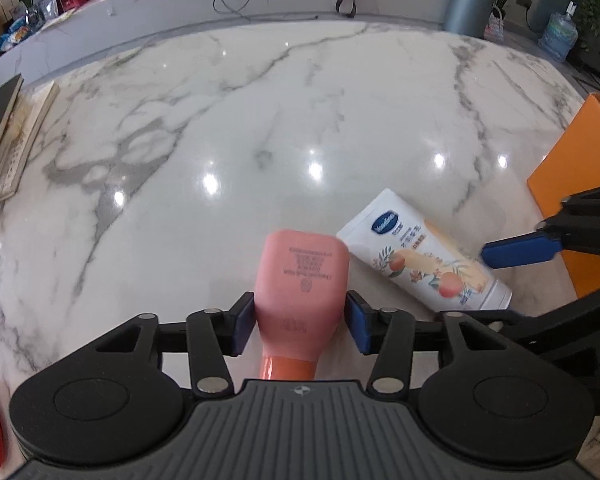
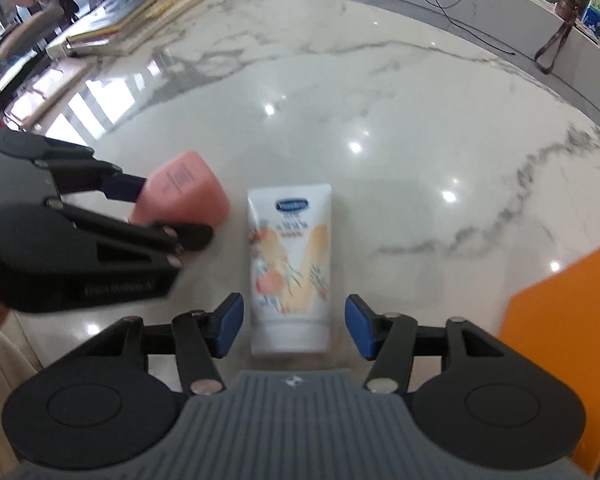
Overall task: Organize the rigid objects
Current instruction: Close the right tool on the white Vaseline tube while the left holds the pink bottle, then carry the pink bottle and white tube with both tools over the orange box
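Note:
My left gripper is shut on a pink bottle, its blue pads pressing both sides, cap end toward the camera. It also shows in the right wrist view, held by the left gripper. A white lotion tube with peach print lies flat on the marble table, to the right of the pink bottle. My right gripper is open, its blue pads on either side of the tube's cap end with gaps on both sides. One right fingertip shows in the left wrist view.
An orange box stands at the right, also in the right wrist view. Stacked books lie at the left edge of the table; they also appear in the right wrist view. A raised white ledge with cables runs along the far side.

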`<action>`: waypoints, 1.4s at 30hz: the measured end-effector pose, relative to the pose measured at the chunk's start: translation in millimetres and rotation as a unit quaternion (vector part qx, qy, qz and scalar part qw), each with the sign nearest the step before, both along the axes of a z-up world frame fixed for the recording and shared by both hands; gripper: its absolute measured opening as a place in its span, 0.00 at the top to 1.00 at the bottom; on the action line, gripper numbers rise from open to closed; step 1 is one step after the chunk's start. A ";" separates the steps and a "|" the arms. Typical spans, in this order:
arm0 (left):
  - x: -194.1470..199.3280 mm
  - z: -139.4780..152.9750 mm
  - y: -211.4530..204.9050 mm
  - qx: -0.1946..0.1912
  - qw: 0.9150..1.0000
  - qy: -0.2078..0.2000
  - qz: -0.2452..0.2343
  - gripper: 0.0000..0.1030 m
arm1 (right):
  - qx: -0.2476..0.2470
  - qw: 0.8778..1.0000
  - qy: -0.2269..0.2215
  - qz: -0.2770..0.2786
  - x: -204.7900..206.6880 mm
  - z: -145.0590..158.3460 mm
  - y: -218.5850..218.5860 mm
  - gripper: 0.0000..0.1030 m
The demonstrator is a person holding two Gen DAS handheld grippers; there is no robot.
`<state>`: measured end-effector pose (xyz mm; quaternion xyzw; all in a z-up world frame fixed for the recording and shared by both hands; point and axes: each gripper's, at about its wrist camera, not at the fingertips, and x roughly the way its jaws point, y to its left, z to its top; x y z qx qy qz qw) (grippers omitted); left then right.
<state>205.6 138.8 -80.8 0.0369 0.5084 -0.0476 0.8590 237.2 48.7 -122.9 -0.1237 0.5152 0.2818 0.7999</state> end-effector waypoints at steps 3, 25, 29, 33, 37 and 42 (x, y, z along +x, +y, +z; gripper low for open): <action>0.9 -0.2 -2.2 0.001 1.000 -0.007 -0.004 0.41 | -0.001 1.000 -0.002 0.003 2.6 -3.5 4.3 0.45; -6.9 17.9 -8.8 -0.021 1.000 -0.004 -0.007 0.51 | -0.002 0.999 -0.042 -0.005 -17.7 9.4 1.1 0.57; -15.7 27.6 -13.7 -0.026 1.000 -0.015 0.003 0.51 | 0.007 0.998 -0.051 -0.018 -23.3 23.5 -7.8 0.57; -23.3 38.6 -14.9 -0.042 0.999 -0.020 0.024 0.51 | 0.009 0.997 -0.073 -0.020 -32.7 39.3 -15.4 0.57; -30.1 53.5 -17.3 -0.045 0.998 -0.027 0.039 0.51 | 0.013 0.995 -0.092 -0.024 -40.7 57.4 -24.5 0.57; -39.5 78.5 -28.2 -0.043 0.998 -0.044 0.034 0.51 | 0.018 0.991 -0.126 -0.030 -52.5 84.4 -41.9 0.57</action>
